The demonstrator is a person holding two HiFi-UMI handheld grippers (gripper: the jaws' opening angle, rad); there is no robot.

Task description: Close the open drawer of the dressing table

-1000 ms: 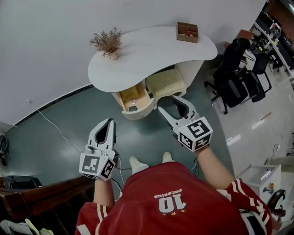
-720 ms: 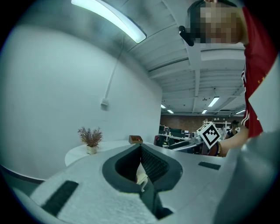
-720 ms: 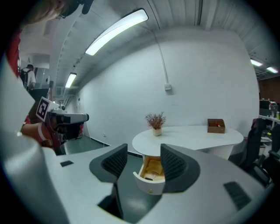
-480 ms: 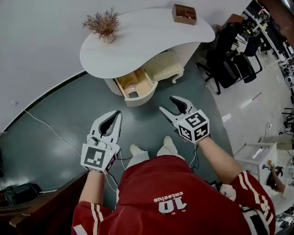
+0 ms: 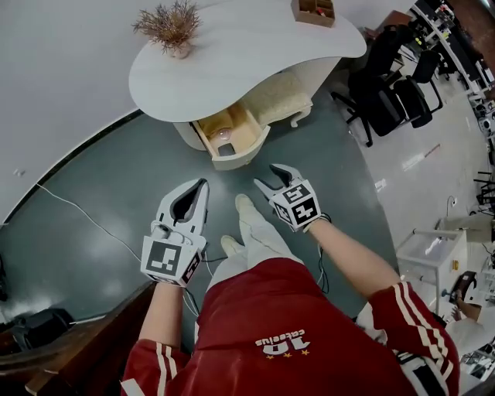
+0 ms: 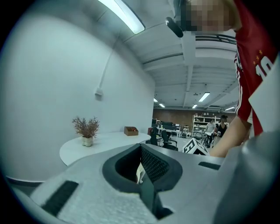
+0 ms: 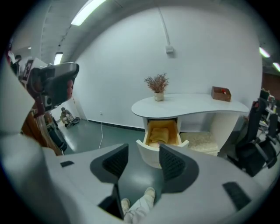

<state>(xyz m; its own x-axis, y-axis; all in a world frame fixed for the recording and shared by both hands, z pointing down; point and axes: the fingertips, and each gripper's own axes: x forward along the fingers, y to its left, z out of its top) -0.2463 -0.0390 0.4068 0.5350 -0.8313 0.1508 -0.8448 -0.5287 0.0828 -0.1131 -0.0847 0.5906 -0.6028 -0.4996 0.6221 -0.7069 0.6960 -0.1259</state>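
Plainly, the drawer [image 5: 234, 159] of the white dressing table [image 5: 232, 62] stands pulled out, its wooden inside showing, at twelve o'clock from the person's feet. The right gripper [image 5: 275, 179] hovers at about five o'clock from the drawer front, apart from it. Its jaws are spread wide with nothing gripped, and its own view frames the drawer front in the gap. The left gripper [image 5: 202, 186], at seven o'clock from the drawer, has its jaws closed together, empty. On the tabletop a dried plant [image 5: 172, 23] sits at ten o'clock and a wooden box [image 5: 313, 9] at one o'clock.
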